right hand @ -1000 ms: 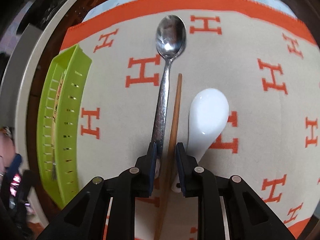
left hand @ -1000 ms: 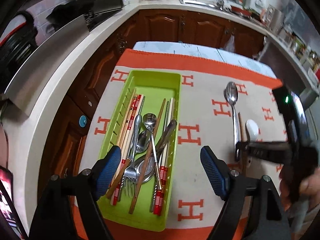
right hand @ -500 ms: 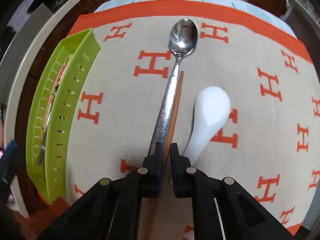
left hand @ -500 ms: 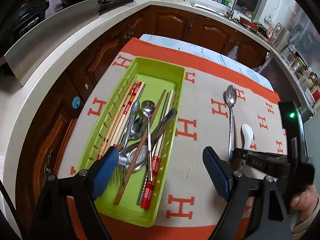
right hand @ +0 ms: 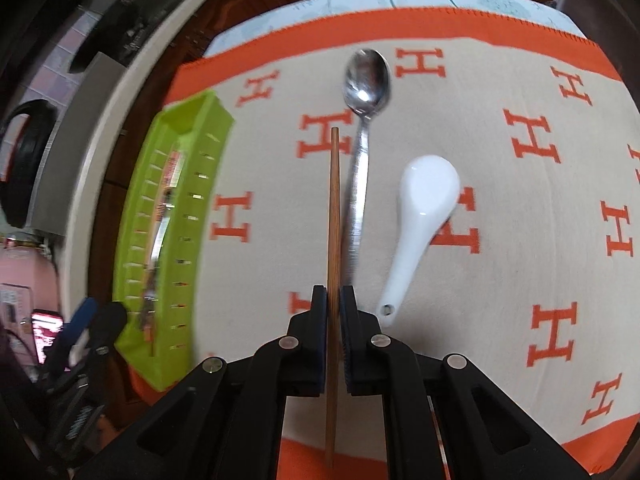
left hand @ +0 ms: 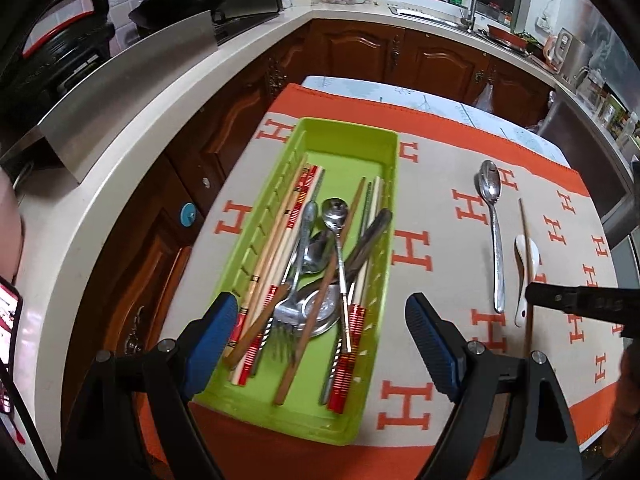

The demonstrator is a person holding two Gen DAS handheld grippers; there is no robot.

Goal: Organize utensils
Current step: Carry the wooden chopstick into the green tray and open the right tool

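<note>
Being stiff, light and slender, the wooden chopstick [right hand: 334, 216] is pinched near mid-length by the clenched right gripper [right hand: 334, 312], probably prone to pivoting.

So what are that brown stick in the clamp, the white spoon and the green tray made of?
The chopstick looks like wood or bamboo: matte brown, no shine. The white spoon seems glazed ceramic, glossy with a bright highlight, though it could be melamine. The green tray looks like moulded plastic, uniformly lime with slotted walls.
</note>
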